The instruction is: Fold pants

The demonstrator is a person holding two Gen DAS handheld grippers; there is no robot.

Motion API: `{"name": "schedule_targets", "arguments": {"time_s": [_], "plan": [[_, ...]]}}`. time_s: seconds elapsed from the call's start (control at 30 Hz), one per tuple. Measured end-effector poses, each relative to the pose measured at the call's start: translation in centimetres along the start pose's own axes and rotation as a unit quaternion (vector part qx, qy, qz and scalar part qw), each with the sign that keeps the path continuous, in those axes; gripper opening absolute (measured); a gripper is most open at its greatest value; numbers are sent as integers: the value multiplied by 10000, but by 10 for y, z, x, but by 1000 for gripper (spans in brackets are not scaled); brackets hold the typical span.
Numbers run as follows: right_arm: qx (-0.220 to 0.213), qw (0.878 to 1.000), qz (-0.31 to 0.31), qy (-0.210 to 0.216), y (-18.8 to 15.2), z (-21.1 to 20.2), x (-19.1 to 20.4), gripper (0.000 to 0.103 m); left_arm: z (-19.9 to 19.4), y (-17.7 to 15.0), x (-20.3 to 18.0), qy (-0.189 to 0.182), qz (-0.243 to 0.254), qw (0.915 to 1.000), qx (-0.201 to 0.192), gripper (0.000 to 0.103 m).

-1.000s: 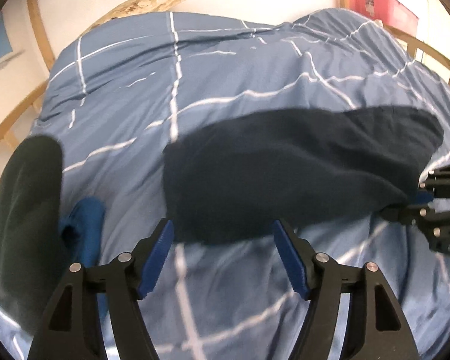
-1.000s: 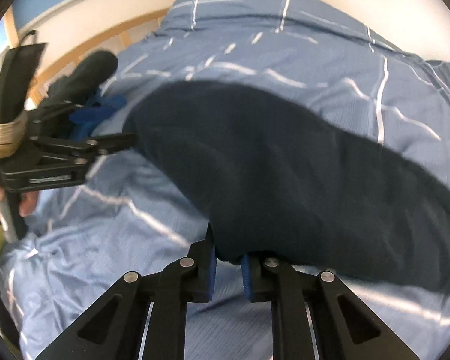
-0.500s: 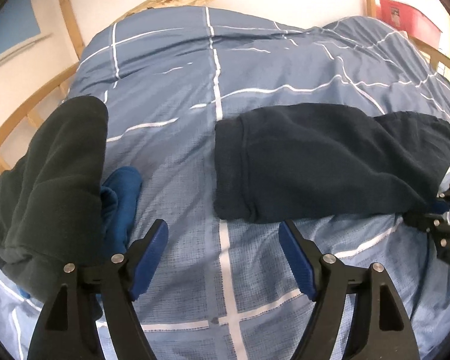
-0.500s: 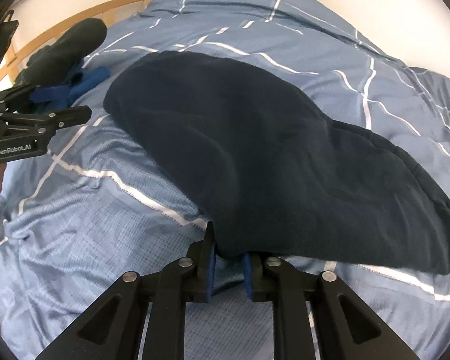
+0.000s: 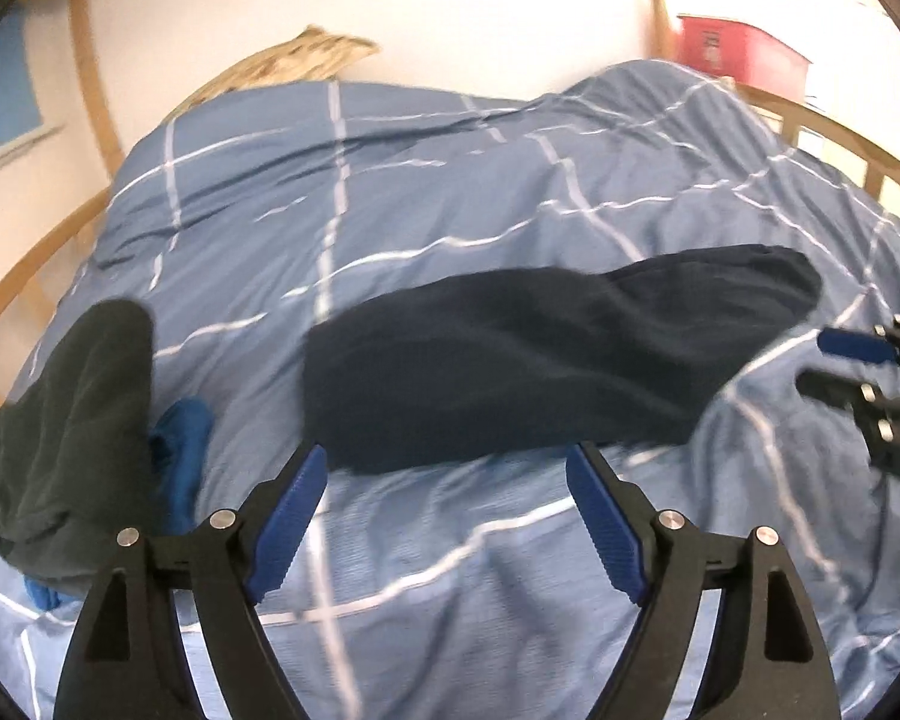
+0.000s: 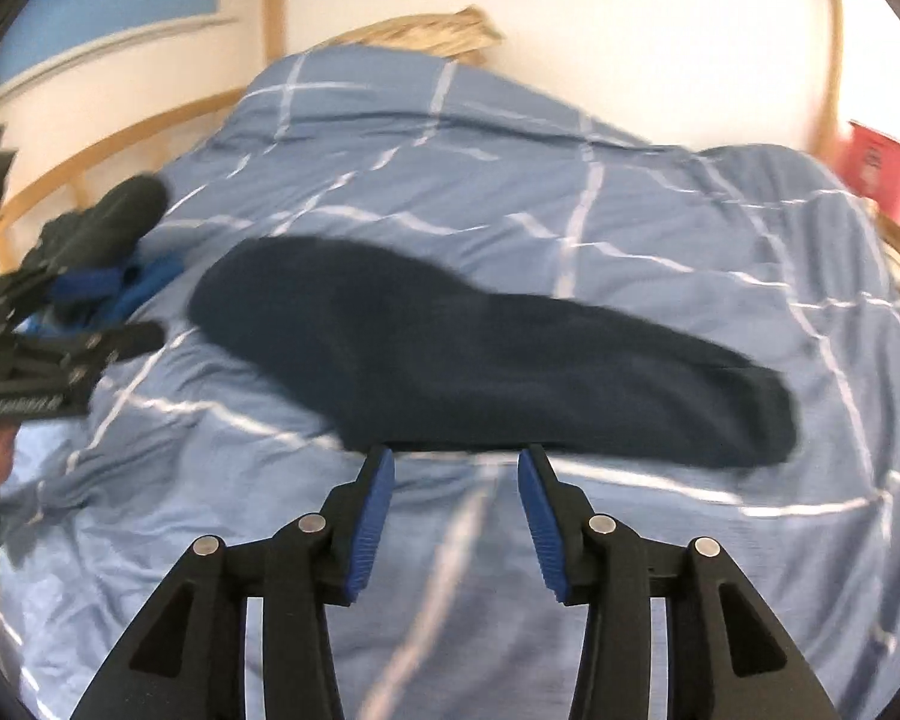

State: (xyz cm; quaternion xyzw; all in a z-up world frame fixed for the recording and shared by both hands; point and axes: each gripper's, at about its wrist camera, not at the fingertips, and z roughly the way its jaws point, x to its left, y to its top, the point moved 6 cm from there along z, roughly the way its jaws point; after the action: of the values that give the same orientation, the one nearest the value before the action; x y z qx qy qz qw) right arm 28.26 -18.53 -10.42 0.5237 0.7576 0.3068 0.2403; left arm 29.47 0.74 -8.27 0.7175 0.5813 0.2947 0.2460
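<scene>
Navy fleece pants (image 5: 546,360), folded into a long band, lie on the blue checked duvet (image 5: 450,192) as the left gripper (image 5: 447,516) and right gripper (image 6: 456,525), jaws just opened and empty, should retreat without snagging it.

The dark pants (image 5: 534,360) lie flat on the blue blanket (image 5: 426,204) (white lines cross it). The left gripper (image 5: 447,516) has just been opening, nothing inside.

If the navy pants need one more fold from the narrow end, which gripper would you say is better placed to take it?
Probably the right gripper: open, empty, jaws just opening, it sits beside the narrow end of the navy pants. The left gripper faces the wide end.
</scene>
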Motion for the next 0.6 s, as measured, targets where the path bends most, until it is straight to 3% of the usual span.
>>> {"name": "schedule_targets", "arguments": {"time_s": [0.23, 0.43, 0.6], "plan": [[-267, 9959, 583, -635, 4, -8, -88, 44, 0, 29, -64, -206, 192, 9995, -172, 82], [-618, 9870, 1249, -807, 4, -8, -151, 44, 12, 57, -113, -219, 399, 9978, -481, 82], [-577, 9818, 1571, -897, 7, 15, -191, 44, 36, 78, -136, -177, 439, 9976, -507, 82]]}}
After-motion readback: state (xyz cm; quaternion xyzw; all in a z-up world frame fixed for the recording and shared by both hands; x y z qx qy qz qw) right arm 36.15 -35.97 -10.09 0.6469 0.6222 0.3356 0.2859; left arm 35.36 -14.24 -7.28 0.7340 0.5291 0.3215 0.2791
